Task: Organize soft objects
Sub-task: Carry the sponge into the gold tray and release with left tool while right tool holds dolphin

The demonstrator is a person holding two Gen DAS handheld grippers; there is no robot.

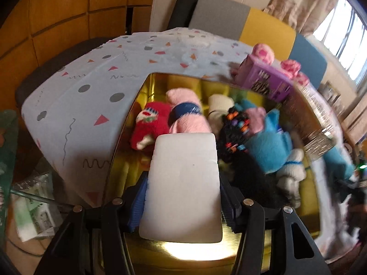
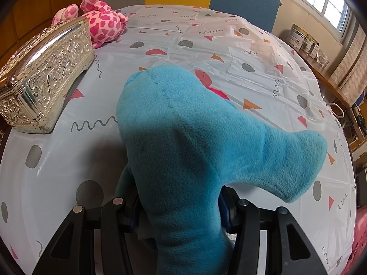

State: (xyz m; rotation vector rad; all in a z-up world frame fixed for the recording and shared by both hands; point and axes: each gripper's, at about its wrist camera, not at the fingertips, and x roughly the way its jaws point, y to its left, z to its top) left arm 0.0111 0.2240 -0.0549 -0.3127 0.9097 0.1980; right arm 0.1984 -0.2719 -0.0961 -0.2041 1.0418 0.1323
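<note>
A white foam block [image 1: 183, 183], smooth-faced with rounded corners, sits pinched between the blue-padded fingers of the left gripper [image 1: 182, 197], which points down over an open gold tin [image 1: 128, 123] on a table covered by a pale cloth [image 1: 91, 73] printed with grey dots, red triangles and squiggles. Inside the tin lie a red fuzzy sock [image 1: 149, 123], a pink rolled sock with a blue band [image 1: 185, 114], a cream roll [image 1: 219, 105], a black piece with coloured specks [image 1: 234, 126] and a blue plush toy [image 1: 268, 146] with white feet. A purple box [image 1: 263, 78] stands at the tin's far rim, with pink spotted plush showing behind it.

The right wrist view shows what the left cannot: the right gripper [image 2: 181, 208] pressed onto a large teal plush toy [image 2: 195, 142], whose fleecy body fills the frame, with one limb reaching right and a stitched seam running up its back. The plush hangs above the cloth [image 2: 206, 45], a scrap of red showing just beyond it. To the left stands the embossed silver lid [image 2: 45, 73] of a tin, and behind it a pink spotted plush animal [image 2: 103, 20] lies on the table. Only the left wrist view looks into the gold tin; only the right shows the open stretch of cloth, the chair backs at the far edge and a shelf of jars by the window.
</note>
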